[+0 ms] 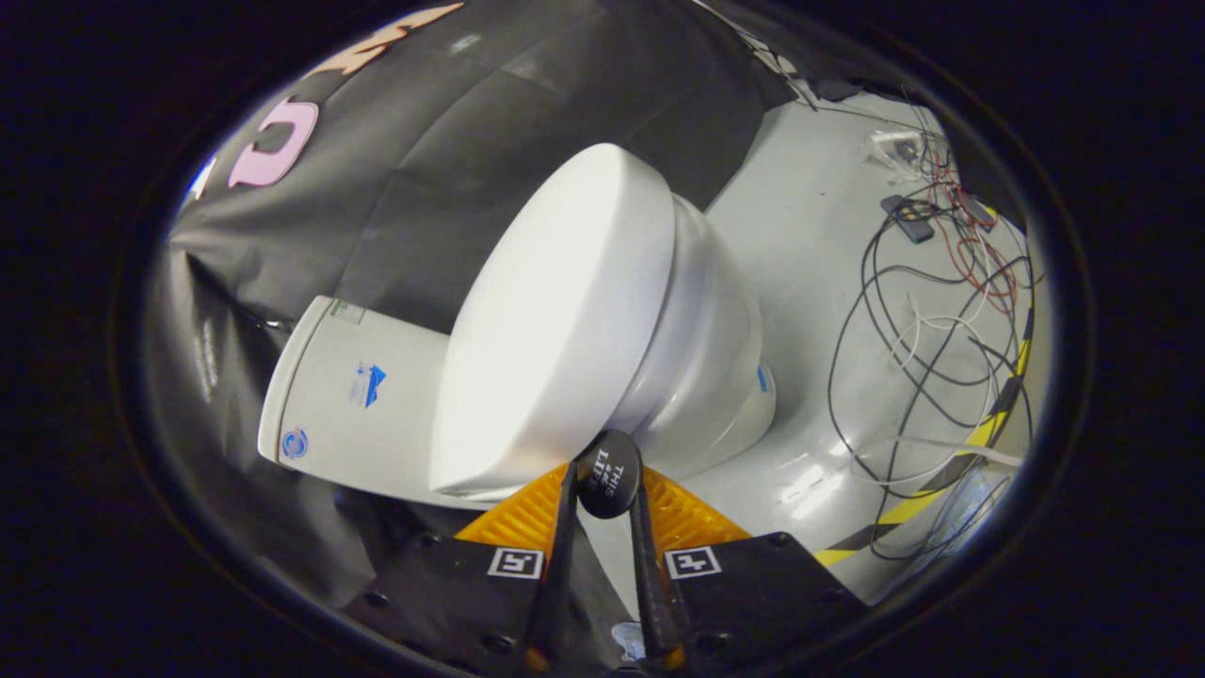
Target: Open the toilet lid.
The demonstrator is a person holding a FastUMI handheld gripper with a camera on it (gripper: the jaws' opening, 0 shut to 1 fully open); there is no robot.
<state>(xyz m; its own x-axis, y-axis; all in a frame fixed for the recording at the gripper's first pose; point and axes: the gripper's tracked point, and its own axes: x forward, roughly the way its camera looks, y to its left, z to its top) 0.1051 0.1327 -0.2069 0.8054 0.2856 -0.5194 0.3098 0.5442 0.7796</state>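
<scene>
Just beyond your fingers, the toilet lid [555, 320] lies shut over the bowl [706, 358], with the tank [353, 395] to its left against the booth wall. Your hand-held gripper [607, 490] is clamped on a small dark oval tab [608, 482], which sits right at the lid's near rim; whether that tab is fixed to the lid, I cannot tell. If it is your handle, the hold is thin, and pulling at an angle to the hinge could let the tab slip from between the fingers, so the lid drops back. The view is tilted, so your wrist may be rolled, which would twist the tab. On the floor [810, 245] to the right, loose cables [932, 320] could catch your feet.
</scene>
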